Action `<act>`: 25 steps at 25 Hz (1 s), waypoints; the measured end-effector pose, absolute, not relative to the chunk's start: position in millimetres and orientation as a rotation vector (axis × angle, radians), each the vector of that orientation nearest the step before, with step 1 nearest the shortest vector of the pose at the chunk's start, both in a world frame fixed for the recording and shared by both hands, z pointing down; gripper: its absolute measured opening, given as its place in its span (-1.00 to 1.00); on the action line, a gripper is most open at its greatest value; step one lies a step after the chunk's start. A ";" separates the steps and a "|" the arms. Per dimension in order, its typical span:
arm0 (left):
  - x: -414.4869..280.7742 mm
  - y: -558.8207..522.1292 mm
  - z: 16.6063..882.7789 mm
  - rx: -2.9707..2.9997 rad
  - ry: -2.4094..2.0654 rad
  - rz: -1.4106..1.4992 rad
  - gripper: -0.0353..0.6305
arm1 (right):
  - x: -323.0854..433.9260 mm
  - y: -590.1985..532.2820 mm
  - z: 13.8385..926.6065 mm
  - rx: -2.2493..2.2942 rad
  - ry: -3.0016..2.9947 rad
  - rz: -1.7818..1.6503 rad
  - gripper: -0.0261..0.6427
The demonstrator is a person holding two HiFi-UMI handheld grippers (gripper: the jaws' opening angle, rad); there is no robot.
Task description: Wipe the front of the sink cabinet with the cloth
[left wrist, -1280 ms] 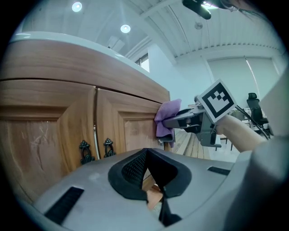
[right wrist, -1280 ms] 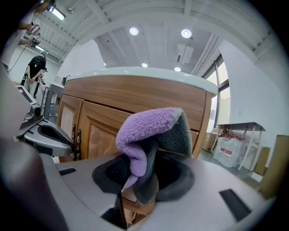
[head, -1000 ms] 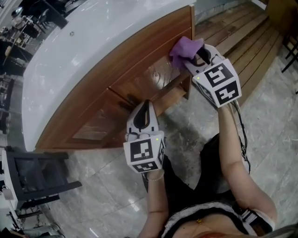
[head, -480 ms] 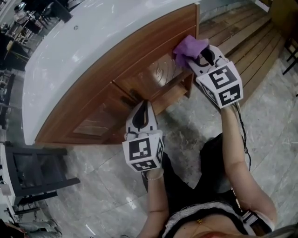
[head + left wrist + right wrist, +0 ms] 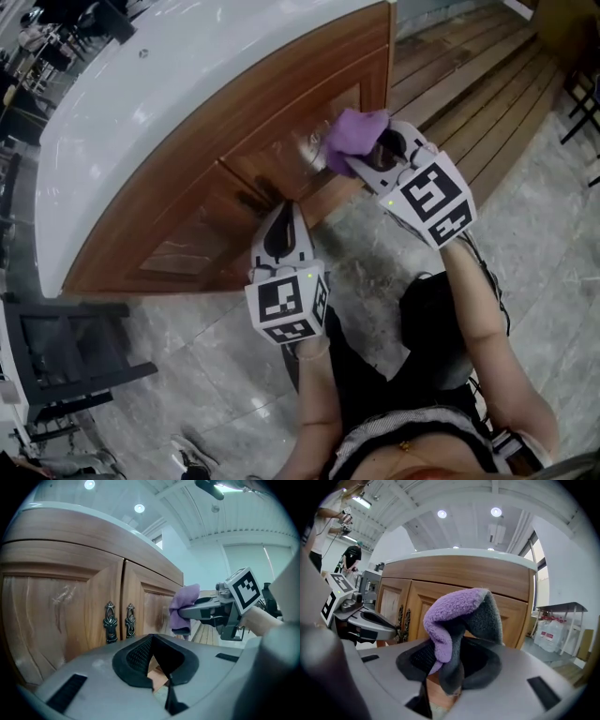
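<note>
No legible text, numbers or brand marks in any view.
Left marker cube (image 5: 286, 307), right marker cube (image 5: 433, 199): black-and-white square patterns only, no letters.
Bottles (image 5: 548, 625), background, right gripper view: red labels, too small to read.

Sink cabinet (image 5: 187, 216) and chair (image 5: 66, 347) stand on marble floor (image 5: 216, 375).
</note>
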State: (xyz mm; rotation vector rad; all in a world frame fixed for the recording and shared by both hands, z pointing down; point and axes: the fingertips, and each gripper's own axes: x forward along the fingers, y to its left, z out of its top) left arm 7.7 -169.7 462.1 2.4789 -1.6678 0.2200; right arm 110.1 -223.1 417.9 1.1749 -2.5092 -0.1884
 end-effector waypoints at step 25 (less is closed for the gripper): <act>-18.4 -163.4 463.8 2.440 -1.727 0.235 -0.89 | 12.0 -211.5 453.2 1.014 -2.527 -0.319 -0.37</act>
